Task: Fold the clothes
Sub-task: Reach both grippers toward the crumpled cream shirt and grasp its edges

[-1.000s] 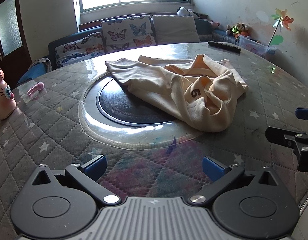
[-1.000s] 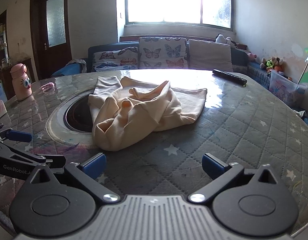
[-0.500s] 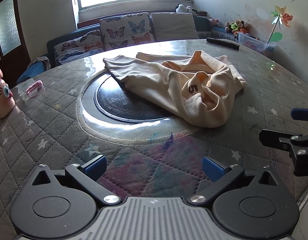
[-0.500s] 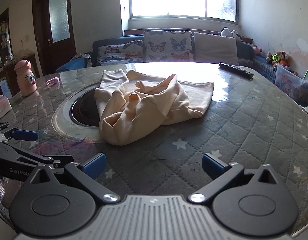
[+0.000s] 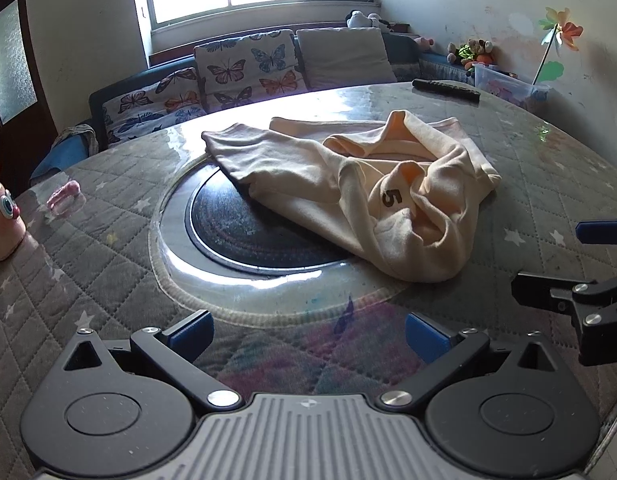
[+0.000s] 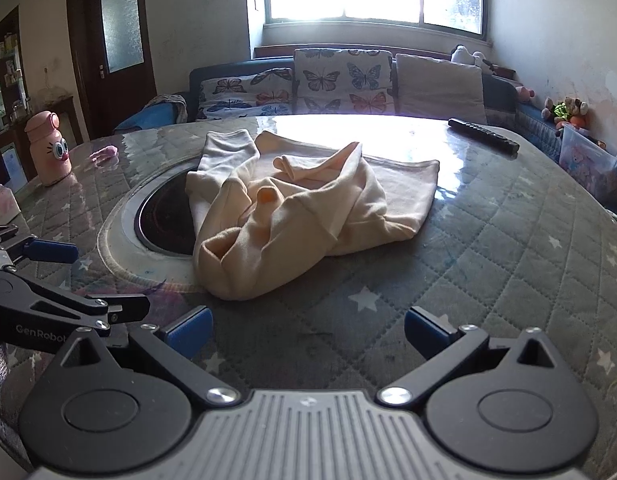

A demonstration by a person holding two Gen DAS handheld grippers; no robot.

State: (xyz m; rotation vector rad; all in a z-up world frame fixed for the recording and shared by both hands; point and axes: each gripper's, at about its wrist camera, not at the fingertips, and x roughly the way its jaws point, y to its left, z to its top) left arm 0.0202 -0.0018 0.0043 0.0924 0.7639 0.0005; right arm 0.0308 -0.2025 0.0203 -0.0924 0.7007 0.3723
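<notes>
The round table (image 5: 108, 264) holds a crumpled cream shirt (image 5: 388, 200), straight ahead of both grippers. The left gripper (image 5: 308, 332) and right gripper (image 6: 308, 328) gape wide, empty, about equally near.

Count on bench (image 6: 508, 240): 1 cream garment (image 6: 300, 216), crumpled; 1 remote control (image 6: 483, 135) at 1 o'clock; 1 pink bottle (image 6: 48, 148) at 10 o'clock; 1 small pink item (image 6: 104, 155) beside it. Behind: 2 butterfly cushions (image 6: 342, 80), 1 plain cushion (image 6: 438, 88).
</notes>
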